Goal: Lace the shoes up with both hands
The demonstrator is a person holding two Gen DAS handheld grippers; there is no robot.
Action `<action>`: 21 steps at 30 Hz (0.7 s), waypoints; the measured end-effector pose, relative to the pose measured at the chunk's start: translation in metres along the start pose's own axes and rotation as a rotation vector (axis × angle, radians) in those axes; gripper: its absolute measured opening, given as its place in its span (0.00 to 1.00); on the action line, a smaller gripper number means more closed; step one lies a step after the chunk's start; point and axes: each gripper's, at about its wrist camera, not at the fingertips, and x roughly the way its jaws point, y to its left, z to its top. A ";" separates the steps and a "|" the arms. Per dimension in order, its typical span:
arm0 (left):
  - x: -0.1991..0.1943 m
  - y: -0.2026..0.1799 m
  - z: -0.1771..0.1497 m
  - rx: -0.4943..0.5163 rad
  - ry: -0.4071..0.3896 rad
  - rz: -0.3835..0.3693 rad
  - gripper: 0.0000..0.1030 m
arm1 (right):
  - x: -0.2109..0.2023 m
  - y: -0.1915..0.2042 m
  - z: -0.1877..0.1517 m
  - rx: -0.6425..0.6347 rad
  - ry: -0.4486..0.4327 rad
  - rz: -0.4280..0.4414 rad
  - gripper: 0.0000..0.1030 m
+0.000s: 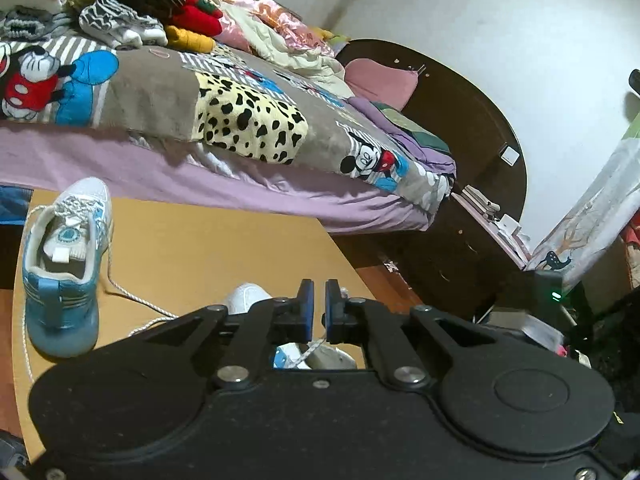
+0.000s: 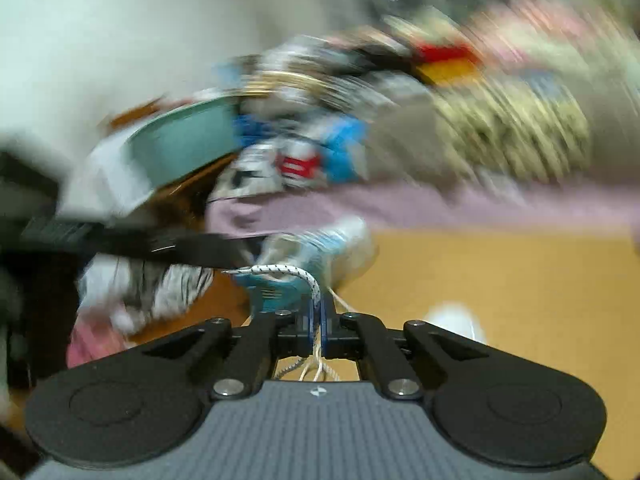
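A white and light-blue sneaker (image 1: 64, 264) stands on the tan board (image 1: 192, 248), heel toward me, left of my left gripper (image 1: 320, 312). Its white speckled lace (image 1: 132, 300) trails across the board. A second white shoe (image 1: 246, 296) lies mostly hidden under that gripper. The left jaws are shut; a lace strand (image 1: 310, 350) shows just below the pads, and I cannot tell whether it is pinched. In the blurred right wrist view my right gripper (image 2: 317, 316) is shut on the speckled lace (image 2: 296, 272), whose tip curls left. The sneaker (image 2: 316, 248) sits just beyond, a white toe (image 2: 452, 316) to the right.
A bed (image 1: 280, 184) with a purple sheet, a cartoon blanket and piled clothes runs along the board's far edge. A dark headboard (image 1: 460, 128) and cluttered shelf stand at the right. A teal and white object (image 2: 176, 152) looms at the left of the right wrist view.
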 end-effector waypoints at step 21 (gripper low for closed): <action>0.043 -0.006 -0.011 -0.046 0.011 -0.010 0.05 | 0.004 0.027 -0.006 -0.023 0.014 0.123 0.05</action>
